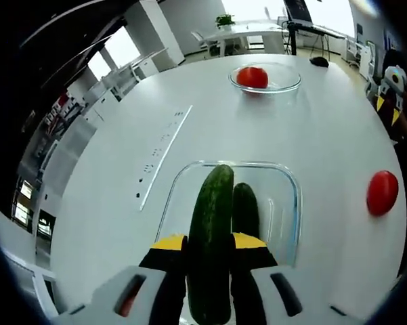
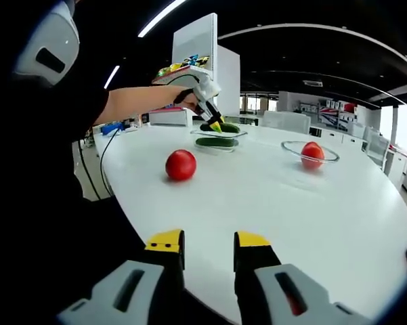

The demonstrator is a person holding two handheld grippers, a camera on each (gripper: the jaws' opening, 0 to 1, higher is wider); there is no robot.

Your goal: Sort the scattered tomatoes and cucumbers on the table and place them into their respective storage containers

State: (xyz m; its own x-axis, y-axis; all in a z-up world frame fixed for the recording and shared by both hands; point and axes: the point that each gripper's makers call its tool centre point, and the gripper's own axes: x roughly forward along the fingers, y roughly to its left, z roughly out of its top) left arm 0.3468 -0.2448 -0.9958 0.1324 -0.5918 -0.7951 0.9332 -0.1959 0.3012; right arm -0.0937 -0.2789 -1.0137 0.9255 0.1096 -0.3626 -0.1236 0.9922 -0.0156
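Held cucumber (image 1: 212,244) clamped between the yellow-tipped jaws of the left gripper (image 1: 210,245), lengthwise along them, far end reaching over the near rim of the rectangular glass container (image 1: 284,177). Second cucumber (image 1: 245,210) lying inside that container, just right of the held one and roughly parallel to it. Seen from the right gripper view as well: left gripper (image 2: 215,124) held by a person's hand (image 2: 189,100) above the glass container (image 2: 219,137), one cucumber (image 2: 216,142) flat on its floor, the other (image 2: 223,127) raised at the jaws. Farther across the white counter (image 1: 311,128), a round glass bowl (image 1: 284,80) with one tomato (image 1: 252,77) resting in it; same bowl (image 2: 294,146) and tomato (image 2: 312,155) to the right in the right gripper view, well apart from the container. Loose tomato (image 1: 382,192) directly on the counter, off to the right of the container; in the right gripper view (image 2: 181,164) in front of the container, nearer the camera. Right gripper (image 2: 208,245) low over the near counter edge, jaws parted with a clear gap and gripping nothing. Office furniture and windows in the background, too small for detail.
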